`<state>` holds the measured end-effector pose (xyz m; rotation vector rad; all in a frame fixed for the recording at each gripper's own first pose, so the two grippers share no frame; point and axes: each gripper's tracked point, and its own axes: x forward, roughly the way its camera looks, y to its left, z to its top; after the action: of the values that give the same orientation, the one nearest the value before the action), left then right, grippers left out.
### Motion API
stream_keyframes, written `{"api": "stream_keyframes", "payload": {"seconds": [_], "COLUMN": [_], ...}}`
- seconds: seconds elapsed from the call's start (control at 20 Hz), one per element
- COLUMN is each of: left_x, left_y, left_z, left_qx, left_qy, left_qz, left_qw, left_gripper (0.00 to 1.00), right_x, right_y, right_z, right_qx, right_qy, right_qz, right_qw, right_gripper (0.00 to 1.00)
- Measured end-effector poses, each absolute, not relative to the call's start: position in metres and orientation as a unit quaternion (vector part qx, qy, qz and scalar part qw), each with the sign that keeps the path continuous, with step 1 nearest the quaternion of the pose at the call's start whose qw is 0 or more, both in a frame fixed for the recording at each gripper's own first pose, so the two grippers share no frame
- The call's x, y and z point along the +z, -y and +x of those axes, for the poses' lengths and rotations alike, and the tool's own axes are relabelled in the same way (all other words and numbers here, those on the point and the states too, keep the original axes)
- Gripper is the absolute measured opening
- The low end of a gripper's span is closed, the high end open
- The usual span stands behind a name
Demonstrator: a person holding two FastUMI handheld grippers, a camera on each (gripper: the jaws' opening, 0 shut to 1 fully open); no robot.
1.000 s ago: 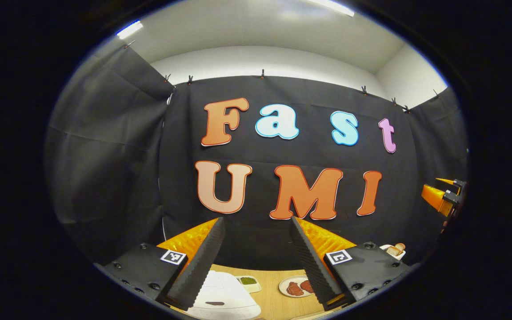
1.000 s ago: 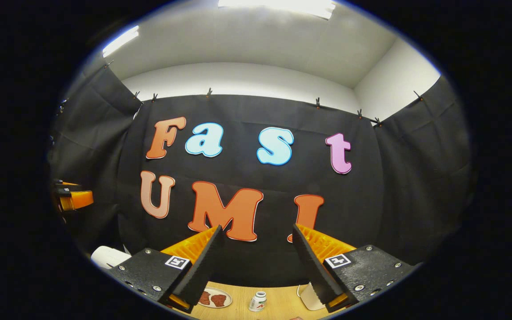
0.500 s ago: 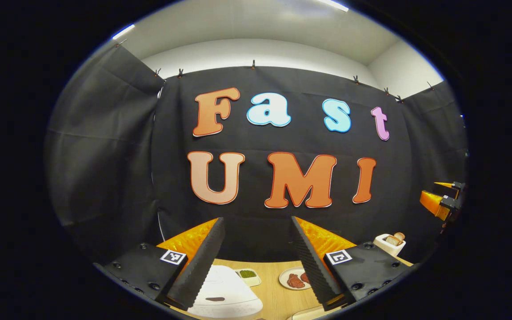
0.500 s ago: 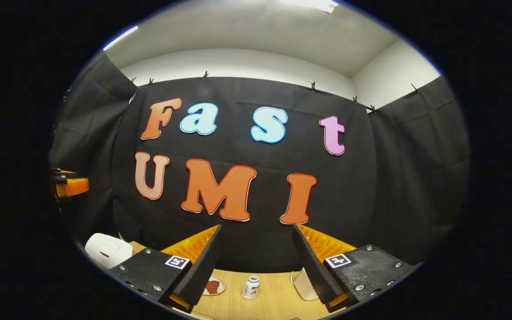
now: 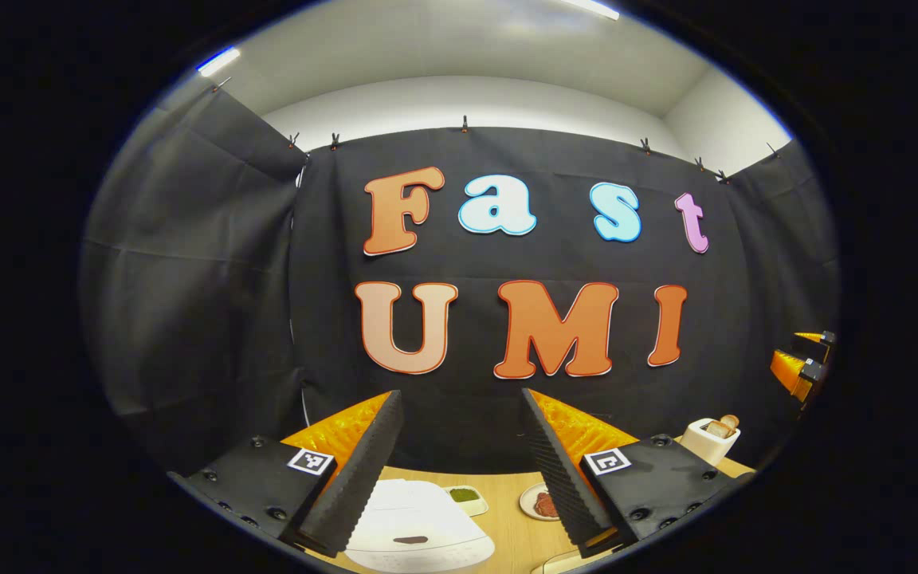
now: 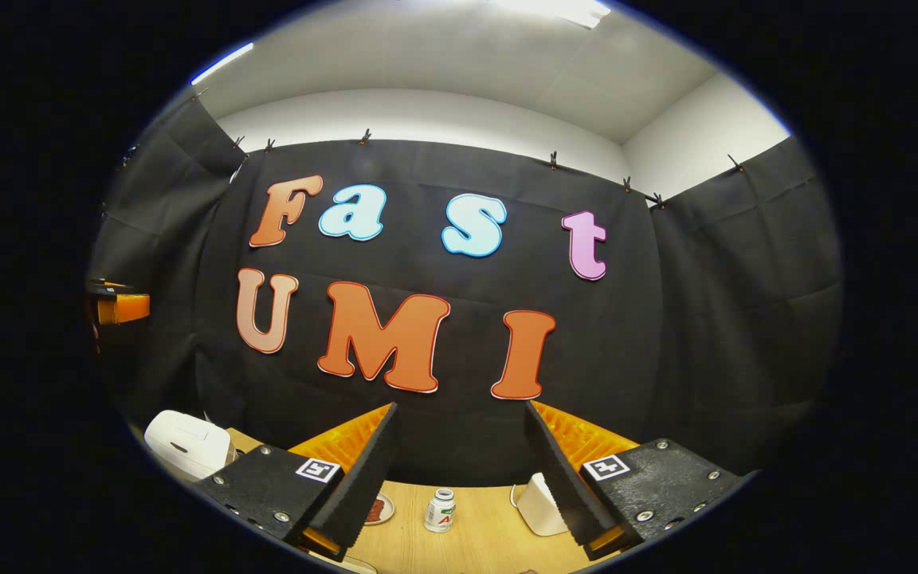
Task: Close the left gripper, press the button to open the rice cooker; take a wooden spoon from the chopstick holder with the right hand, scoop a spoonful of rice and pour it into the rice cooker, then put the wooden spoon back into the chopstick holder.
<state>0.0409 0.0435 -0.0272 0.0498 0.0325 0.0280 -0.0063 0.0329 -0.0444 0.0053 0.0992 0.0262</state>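
The white rice cooker (image 5: pixel 419 534) sits lid-down on the wooden table (image 5: pixel 507 534), low between my left gripper's fingers. My left gripper (image 5: pixel 457 399) is open, holds nothing, and hangs well above and short of the cooker. The right gripper view has the cooker (image 6: pixel 186 442) at the far left. My right gripper (image 6: pixel 460 408) is open and holds nothing, high over the table (image 6: pixel 475 534). Each gripper appears at the edge of the other's view: the right gripper (image 5: pixel 806 363) and the left gripper (image 6: pixel 120 307).
Behind the cooker are a small dish of green stuff (image 5: pixel 465 496), a plate of meat (image 5: pixel 540 504) and a white toaster with bread (image 5: pixel 710 438). A white bottle (image 6: pixel 441 510) and a white object (image 6: pixel 539 506) stand below my right gripper. Black cloth walls close off the back.
Both cameras have tipped downward, so more table shows. The cooker has slid right in the left gripper view. Both grippers stay open.
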Motion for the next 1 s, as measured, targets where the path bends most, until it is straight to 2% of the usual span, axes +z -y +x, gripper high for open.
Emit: {"api": "stream_keyframes", "payload": {"seconds": [0.15,0.5,0.6,1.0], "left_x": [-0.036,-0.083,-0.093,-0.181], "left_y": [-0.058,-0.085,-0.088,-0.108], "left_z": [0.042,0.044,0.029,0.041], "left_qx": [0.033,0.064,0.062,0.064], "left_qy": [-0.03,-0.106,-0.142,-0.293], "left_qz": [0.025,0.001,-0.009,-0.068], "left_qw": [0.999,0.992,0.988,0.952], "left_gripper": [0.98,0.1,0.05,0.05], "right_x": [-0.047,-0.069,-0.074,-0.104], "right_y": [-0.028,-0.017,-0.012,0.004], "right_z": [-0.01,-0.022,-0.027,-0.049], "right_qx": [0.008,-0.005,-0.01,-0.027], "right_qy": [-0.051,-0.074,-0.08,-0.121], "right_qz": [0.0,-0.005,-0.009,-0.014], "right_qw": [0.999,0.997,0.997,0.992], "right_gripper": [0.95,0.95,0.95,0.95]}}
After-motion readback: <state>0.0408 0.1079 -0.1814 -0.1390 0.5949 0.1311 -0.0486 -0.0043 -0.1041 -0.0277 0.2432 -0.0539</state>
